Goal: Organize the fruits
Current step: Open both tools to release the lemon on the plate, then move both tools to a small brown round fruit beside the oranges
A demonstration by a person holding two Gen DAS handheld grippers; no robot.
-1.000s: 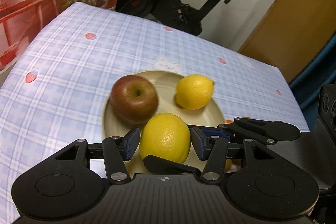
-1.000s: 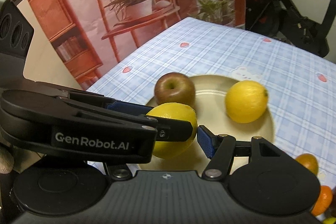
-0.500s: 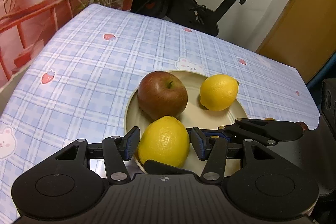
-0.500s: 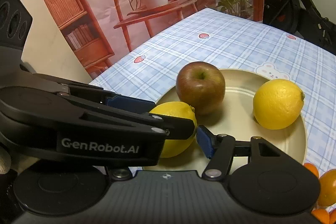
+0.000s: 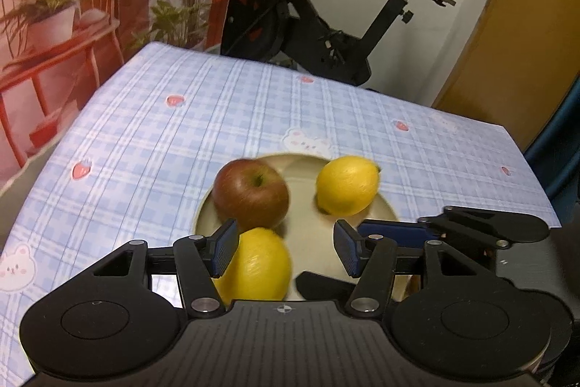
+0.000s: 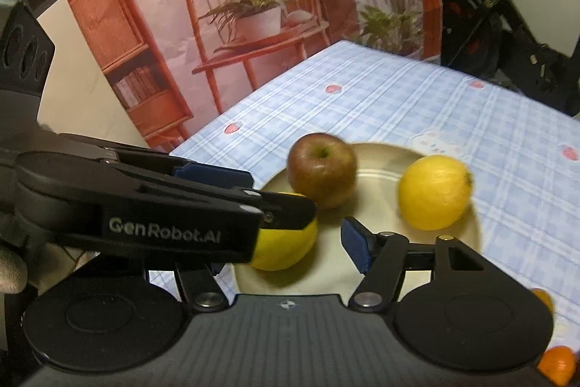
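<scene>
We count three fruits on the plate point(image 5: 388, 211), an apple point(image 5: 251, 194) and two lemons point(image 5: 347, 184), our left hand-held gripper point(image 5: 284, 247) open around the near lemon point(image 5: 259, 265), right hand-held gripper point(image 6: 286, 243) open and empty, small oranges point(image 6: 558, 363) right of the plate left to gather.

Dim warm indoor light, fisheye-bent edges, slight motion blur on fruit.

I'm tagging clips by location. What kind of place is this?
Probably a room in a home, staged for recording: a black exercise bike stands behind a table with a blue checked cloth, and a printed backdrop of an orange chair and plants hangs beside it.
</scene>
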